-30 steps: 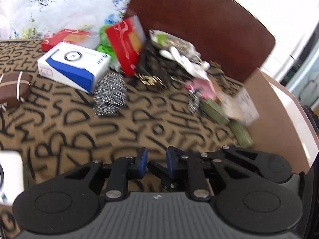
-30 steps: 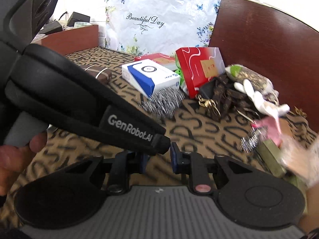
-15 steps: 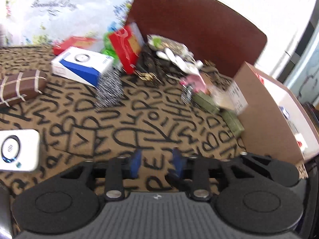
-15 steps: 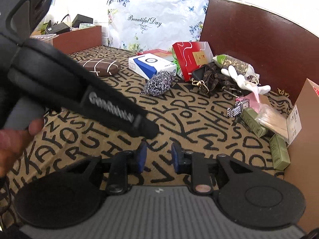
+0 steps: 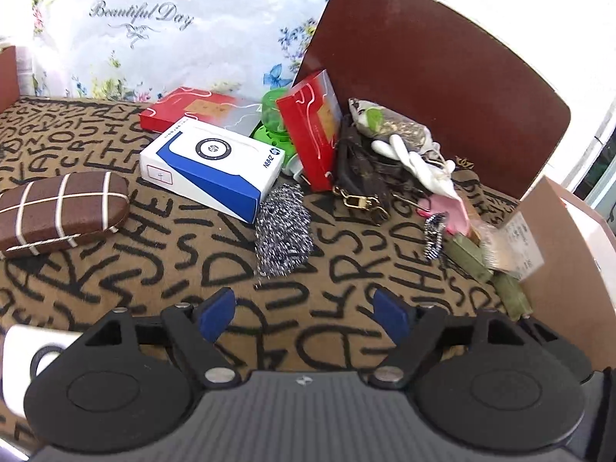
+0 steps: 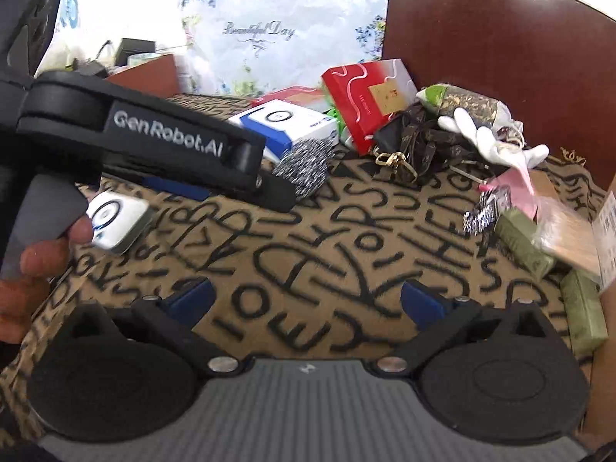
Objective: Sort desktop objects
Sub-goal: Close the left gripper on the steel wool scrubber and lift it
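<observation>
Above the cloth (image 5: 154, 261) — both tools spread.

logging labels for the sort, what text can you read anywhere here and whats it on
"Beautiful Day": floral bag at the back.
"GenRobot.AI": left gripper body, seen from the right wrist.
Blue and white box: side print and round logo too small to read.
Red box: gold label unreadable.
Cardboard box sticker: blurred.
Mat: only scattered loose letters.

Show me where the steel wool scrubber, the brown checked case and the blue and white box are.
steel wool scrubber (image 5: 283, 242): left wrist view, centre of the bundle.
brown checked case (image 5: 61, 211): left wrist view, top face.
blue and white box (image 5: 211, 161): left wrist view, top face.
</observation>
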A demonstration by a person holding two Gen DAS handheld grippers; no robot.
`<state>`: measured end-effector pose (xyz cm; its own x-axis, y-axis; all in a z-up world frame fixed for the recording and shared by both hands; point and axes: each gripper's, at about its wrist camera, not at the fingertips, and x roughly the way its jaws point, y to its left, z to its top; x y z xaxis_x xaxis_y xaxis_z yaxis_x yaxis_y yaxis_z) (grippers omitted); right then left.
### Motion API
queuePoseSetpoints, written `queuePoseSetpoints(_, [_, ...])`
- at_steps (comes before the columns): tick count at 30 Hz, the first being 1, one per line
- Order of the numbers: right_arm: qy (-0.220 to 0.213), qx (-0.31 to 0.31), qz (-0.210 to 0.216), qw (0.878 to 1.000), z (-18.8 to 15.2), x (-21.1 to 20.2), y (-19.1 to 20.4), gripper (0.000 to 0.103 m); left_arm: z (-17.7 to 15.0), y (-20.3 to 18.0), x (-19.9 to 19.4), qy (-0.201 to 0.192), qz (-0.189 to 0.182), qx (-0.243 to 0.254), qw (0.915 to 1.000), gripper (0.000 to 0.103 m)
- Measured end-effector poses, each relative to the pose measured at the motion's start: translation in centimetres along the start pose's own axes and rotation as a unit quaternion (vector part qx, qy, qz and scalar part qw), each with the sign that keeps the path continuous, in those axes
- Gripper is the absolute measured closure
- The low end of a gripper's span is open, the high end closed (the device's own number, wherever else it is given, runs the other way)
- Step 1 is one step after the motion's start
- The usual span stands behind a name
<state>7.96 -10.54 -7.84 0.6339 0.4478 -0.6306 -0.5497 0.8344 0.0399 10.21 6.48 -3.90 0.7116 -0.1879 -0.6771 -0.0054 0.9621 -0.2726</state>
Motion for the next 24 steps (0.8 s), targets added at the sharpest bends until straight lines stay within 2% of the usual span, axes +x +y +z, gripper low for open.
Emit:
queuePoseSetpoints(4, [-0.007, -0.006, -0.007, 1.000, 1.2, 1.6, 0.1, 0.002, 1.0, 0.9, 1.4, 0.001, -0.012, -0.008, 0.9999, 0.021])
queuePoseSetpoints(13, [-0.017, -0.018, 0.014, 1.000, 3.0, 5.3, 0.4, 0.002, 3.1, 2.3, 4.1, 0.006, -0.018, -0.009, 0.9998, 0.027])
queuePoseSetpoints(15, [-0.013, -0.024, 0.020, 0.999, 3.4, 6.0, 0.5, 0.002, 3.4, 2.6, 4.7, 0.015, -0.026, -0.012, 0.9995, 0.035])
queuePoseSetpoints(21, [-0.012, -0.051, 0.003, 0.999, 4.4, 7.6, 1.1, 0.003, 4.2, 2.9, 6.1, 0.032, -0.037, -0.004, 0.9988, 0.044])
queuePoseSetpoints(22, [-0.014, -0.056, 0.005, 0.998, 4.6, 7.8, 1.1, 0.007, 4.3, 3.0, 6.3, 0.035, -0.041, -0.004, 0.9985, 0.049])
queuePoseSetpoints(23, [-0.015, -0.058, 0.006, 0.998, 4.7, 8.0, 1.1, 0.019, 4.4, 3.0, 6.4, 0.038, -0.045, -0.004, 0.9983, 0.050])
queuePoseSetpoints(24, [-0.013, -0.059, 0.004, 0.998, 4.8, 8.3, 1.1, 0.024, 4.5, 3.0, 6.5, 0.041, -0.047, -0.004, 0.9981, 0.054])
